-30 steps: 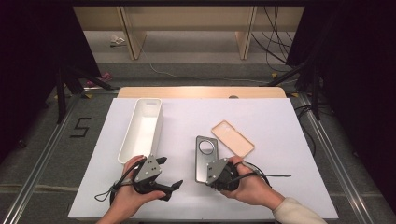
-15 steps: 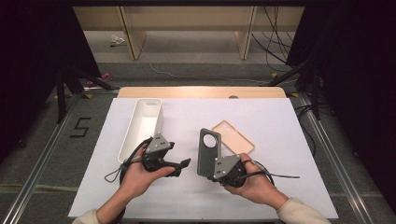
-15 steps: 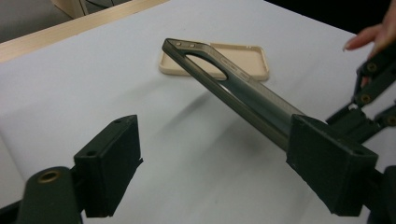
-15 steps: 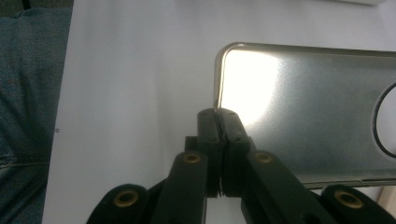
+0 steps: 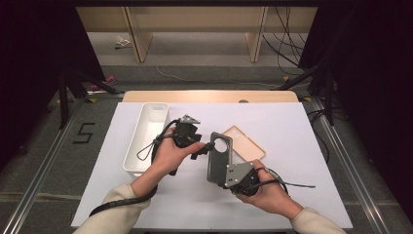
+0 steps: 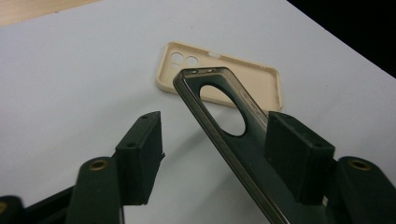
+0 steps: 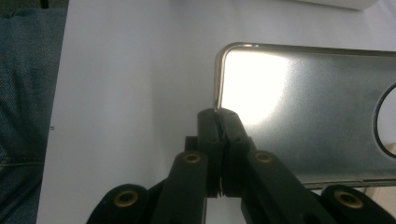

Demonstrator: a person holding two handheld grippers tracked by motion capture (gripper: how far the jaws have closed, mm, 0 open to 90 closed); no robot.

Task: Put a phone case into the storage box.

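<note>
White bin (image 5: 146, 139) far left. Left gripper (image 5: 203, 146) half open, jaws just been closing round dark case (image 5: 220, 158) – no pinch yet. Right gripper (image 5: 229, 180) clamped on case edge, held off table. Square pads on rims before squeezing – beige case (image 5: 246, 146) behind.

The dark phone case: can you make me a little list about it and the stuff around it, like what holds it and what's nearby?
held thing: dark phone case, lifted off the table, round camera hole at its top
right gripper: shut on the case's lower edge
left gripper: jaws have just been closing around the case's upper part; one pad at the case, the other still apart
nearby: beige phone case lying flat, white bin at the left
surface: white table
</note>
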